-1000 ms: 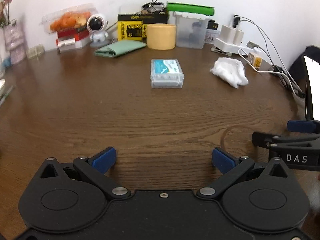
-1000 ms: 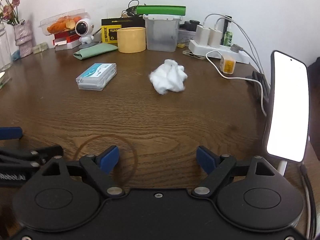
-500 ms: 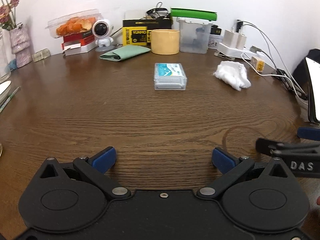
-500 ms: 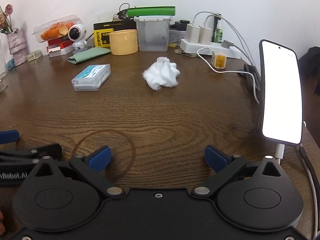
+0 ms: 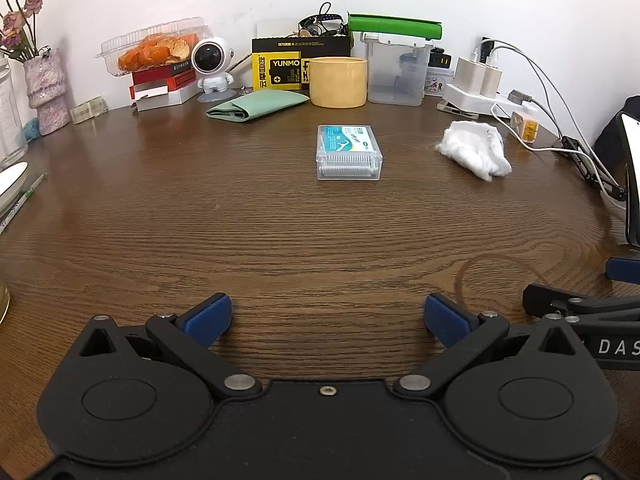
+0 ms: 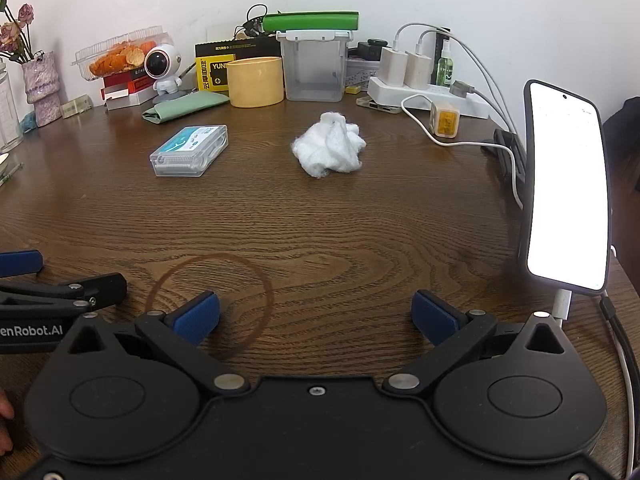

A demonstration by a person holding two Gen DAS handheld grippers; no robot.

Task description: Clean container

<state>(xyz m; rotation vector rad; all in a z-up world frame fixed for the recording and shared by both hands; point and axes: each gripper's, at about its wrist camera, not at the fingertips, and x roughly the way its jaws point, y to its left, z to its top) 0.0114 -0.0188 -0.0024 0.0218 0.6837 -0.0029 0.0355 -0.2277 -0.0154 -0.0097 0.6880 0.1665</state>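
Since a second ago the right hand-held gripper (image 6: 316, 316) has spread its blue pads a little wider, and they now stand fully apart with nothing between them. Both views have tilted slightly, so the back wall sits higher; nothing on the tabletop (image 5: 280, 232) has shifted. Beside it, the left hand-held gripper (image 5: 328, 314) is likewise spread wide and empty. Straight ahead of the left gripper, well apart from it, lies the clear plastic container (image 5: 349, 157), closed and flat. A crumpled white wipe (image 6: 329, 145) rests ahead of the right gripper, to the container's right.
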